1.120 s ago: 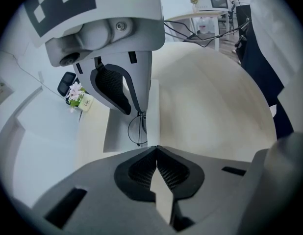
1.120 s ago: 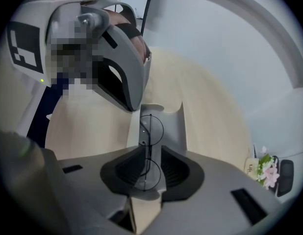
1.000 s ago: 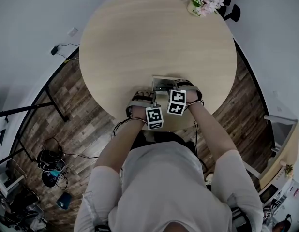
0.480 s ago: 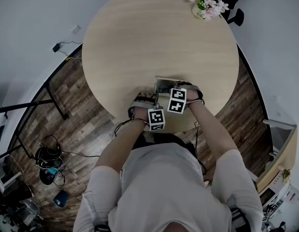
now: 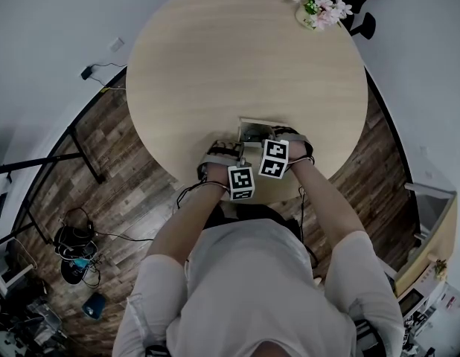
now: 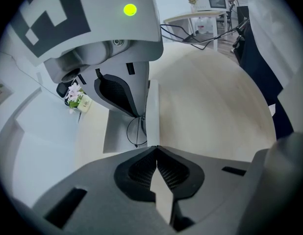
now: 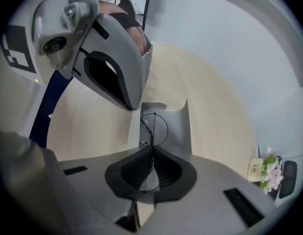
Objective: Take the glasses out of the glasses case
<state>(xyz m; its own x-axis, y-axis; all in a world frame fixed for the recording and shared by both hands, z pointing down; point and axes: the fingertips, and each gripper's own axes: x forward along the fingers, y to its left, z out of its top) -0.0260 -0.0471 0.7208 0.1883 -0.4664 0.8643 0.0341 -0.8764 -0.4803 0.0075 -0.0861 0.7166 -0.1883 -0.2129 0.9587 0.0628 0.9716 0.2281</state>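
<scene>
The grey glasses case (image 5: pixel 252 129) lies open near the table's front edge. My left gripper (image 5: pixel 234 151) is shut on the case's side wall (image 6: pixel 152 111), and the wall runs on between its pads (image 6: pixel 156 153). The glasses (image 7: pixel 167 127) are thin black wire and lie inside the case (image 7: pixel 178 126). My right gripper (image 5: pixel 269 141) points steeply down into the case. Its jaws are closing to a pinch (image 7: pixel 151 153) on the wire frame, which runs between the pads. In the left gripper view the wire rim (image 6: pixel 133 131) shows under the right gripper (image 6: pixel 117 94).
The round wooden table (image 5: pixel 237 58) carries a small pot of pink flowers (image 5: pixel 319 10) at its far right edge. The case sits close to the near rim, next to the person's body. Cables and gear (image 5: pixel 77 248) lie on the wooden floor at the left.
Both grippers stay at the case. The head view itself has shifted slightly, and nothing else visibly moves.
</scene>
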